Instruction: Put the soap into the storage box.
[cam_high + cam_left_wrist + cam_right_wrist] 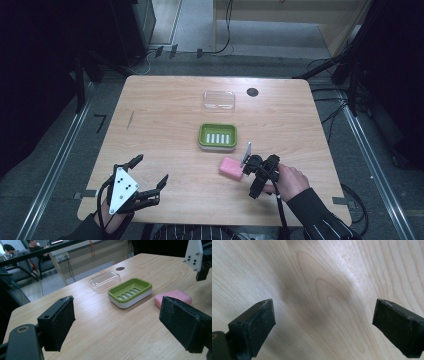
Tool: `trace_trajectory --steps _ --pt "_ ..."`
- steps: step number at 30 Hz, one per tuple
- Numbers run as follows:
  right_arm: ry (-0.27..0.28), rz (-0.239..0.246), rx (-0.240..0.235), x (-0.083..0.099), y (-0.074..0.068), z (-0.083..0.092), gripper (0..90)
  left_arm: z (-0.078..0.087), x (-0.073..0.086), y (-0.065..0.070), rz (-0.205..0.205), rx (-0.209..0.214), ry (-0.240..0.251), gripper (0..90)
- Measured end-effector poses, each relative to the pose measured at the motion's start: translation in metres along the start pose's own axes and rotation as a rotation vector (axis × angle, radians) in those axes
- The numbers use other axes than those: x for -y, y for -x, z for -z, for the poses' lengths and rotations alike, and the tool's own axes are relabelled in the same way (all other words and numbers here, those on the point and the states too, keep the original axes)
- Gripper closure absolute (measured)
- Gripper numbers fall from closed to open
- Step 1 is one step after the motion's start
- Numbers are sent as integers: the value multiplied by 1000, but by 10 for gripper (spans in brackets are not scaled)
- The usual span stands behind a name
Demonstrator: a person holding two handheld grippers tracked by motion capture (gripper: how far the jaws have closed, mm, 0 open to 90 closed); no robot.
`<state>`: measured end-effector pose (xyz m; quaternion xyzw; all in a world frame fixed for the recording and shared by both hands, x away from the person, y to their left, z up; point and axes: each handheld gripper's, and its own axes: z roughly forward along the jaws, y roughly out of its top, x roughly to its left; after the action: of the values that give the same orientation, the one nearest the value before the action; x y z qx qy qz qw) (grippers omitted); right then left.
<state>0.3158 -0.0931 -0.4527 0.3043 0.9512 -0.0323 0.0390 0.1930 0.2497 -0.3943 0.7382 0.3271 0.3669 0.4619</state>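
Note:
A pink soap bar (230, 168) (173, 297) lies on the wooden table (165, 115), just in front of a green soap dish (217, 136) (130, 292) with a slotted floor. A clear plastic lid (219, 100) (104, 280) rests farther back. My right gripper (254, 176) (324, 312) is tilted down at bare wood right beside the soap, open and holding nothing. Its grey plate (193, 252) rises at the top right of the left gripper view. My left gripper (151, 170) (120, 320) hovers open near the front left corner, aimed toward the dish and soap.
A round dark cable hole (252, 92) sits in the table's back right part. Dark stands and cables ring the table on the floor. In the left gripper view, people sit on chairs (25, 265) beyond the far table edge.

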Motion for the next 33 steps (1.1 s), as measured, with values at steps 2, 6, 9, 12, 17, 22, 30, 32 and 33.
trace_trajectory --steps 2,6,9,12,17,22,30,32,33 --pt "5 9 2 -3 0 1 42 0 0 0 -1 1 -1 133" --pt "12 18 -1 -9 0 4 42 0 0 0 -1 1 -1 133" --pt "14 25 0 -13 0 4 42 0 0 0 -1 1 -1 133" --pt "16 37 -4 -18 -1 4 42 0 0 0 -1 1 -1 132" --pt "22 60 -2 -27 -1 5 42 0 0 0 -1 1 -2 133" --pt "31 74 -8 -35 -1 6 42 0 0 0 0 1 -1 133" --pt "37 95 -16 -48 0 5 42 0 0 0 -2 1 -2 133" --pt "43 110 -20 -51 0 4 38 0 0 0 -2 2 -2 133" --pt "40 112 -22 -53 -1 4 34 0 0 0 -2 2 -2 133"
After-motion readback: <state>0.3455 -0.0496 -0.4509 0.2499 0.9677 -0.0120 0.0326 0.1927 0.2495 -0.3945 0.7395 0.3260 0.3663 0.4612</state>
